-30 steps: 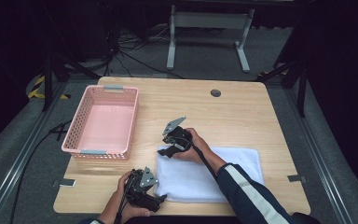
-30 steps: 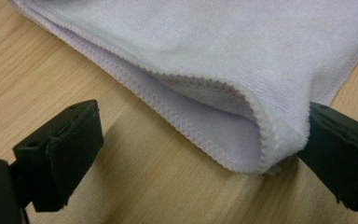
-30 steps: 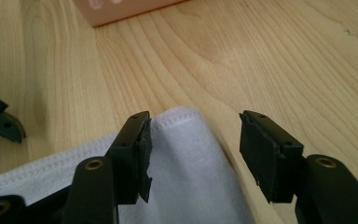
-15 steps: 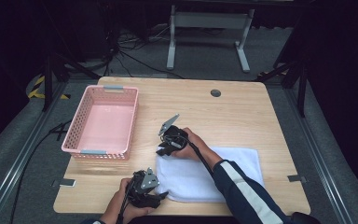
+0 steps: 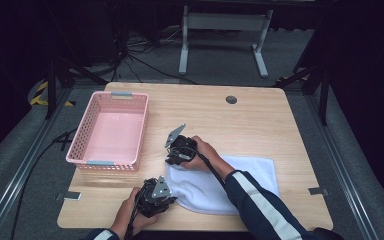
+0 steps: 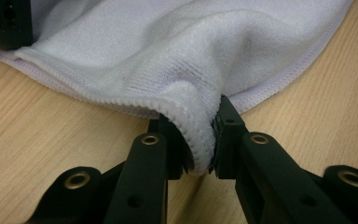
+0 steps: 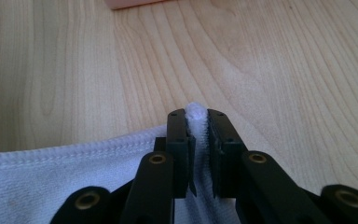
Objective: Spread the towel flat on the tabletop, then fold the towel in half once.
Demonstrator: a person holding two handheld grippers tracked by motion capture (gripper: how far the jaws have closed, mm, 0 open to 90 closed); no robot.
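The left hand-held gripper (image 6: 200,154) has just closed on a corner of the white terry-cloth towel (image 6: 168,56). The right hand-held gripper (image 7: 198,140) has just closed, pinching another corner on the wooden worktop (image 7: 284,70).

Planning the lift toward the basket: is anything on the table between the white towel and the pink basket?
Nothing visible: bare table separates the towel from the pink basket. Both the left gripper and the right gripper already pinch its left edge.

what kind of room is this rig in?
Probably a lab or recording studio, not a home: a bare wooden table stands inside dark surroundings, with metal rails along the grey floor, loose cables behind, and a metal stand at the back.
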